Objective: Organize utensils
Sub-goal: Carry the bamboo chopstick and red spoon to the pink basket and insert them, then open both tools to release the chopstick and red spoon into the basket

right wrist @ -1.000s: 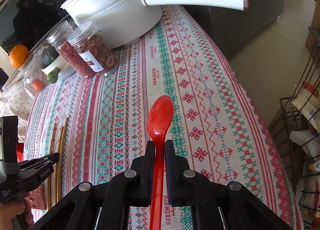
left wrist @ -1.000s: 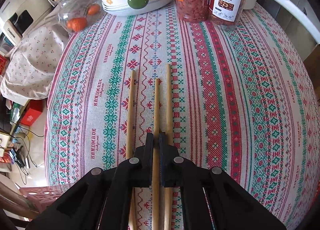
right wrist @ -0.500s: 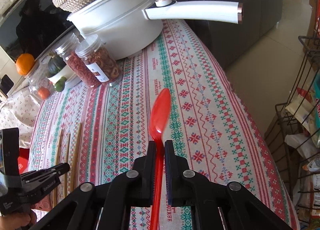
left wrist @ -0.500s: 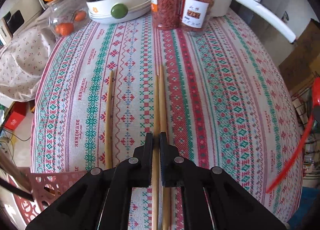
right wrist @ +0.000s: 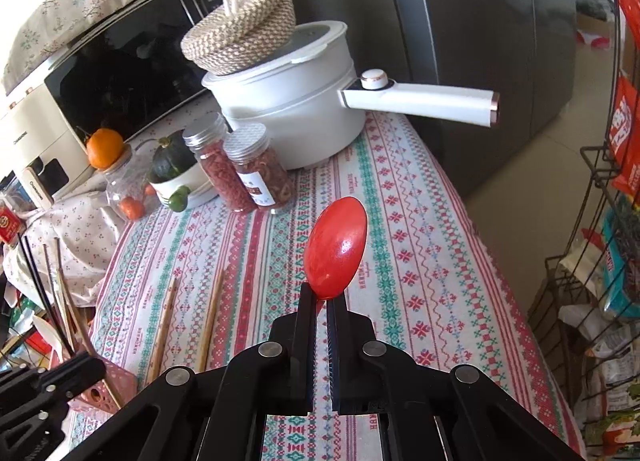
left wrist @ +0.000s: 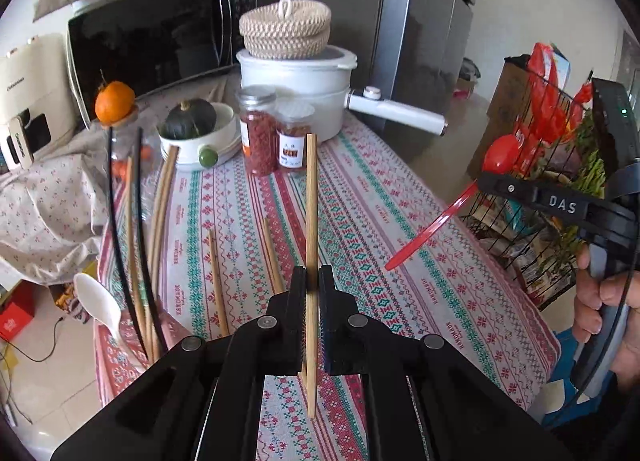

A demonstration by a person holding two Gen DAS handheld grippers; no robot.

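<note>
Wooden chopstick [left wrist: 311,197], one piece, clamped near its lower third in the left hand-held gripper [left wrist: 311,285], long axis upright and lifted clear of the counter [left wrist: 420,261]. Pink perforated holder [right wrist: 108,385] at the counter's near-left corner, down and to the left of that gripper, already stocked with wooden and black chopsticks [left wrist: 136,221] and a white spoon [left wrist: 98,305]; the left gripper is judged the nearer one, the drop wanting a short leftward carry with the stick kept vertical. Two further wooden chopsticks [left wrist: 218,281] lie flat on the cloth between. Red plastic spoon [right wrist: 336,247], pinched at the neck in the right hand-held gripper [right wrist: 320,301], bowl forward, airborne at right. Bystanders at the far end: white pot [left wrist: 296,97], two jars [left wrist: 276,133]. Upright sticks in the holder may foul entry.
</note>
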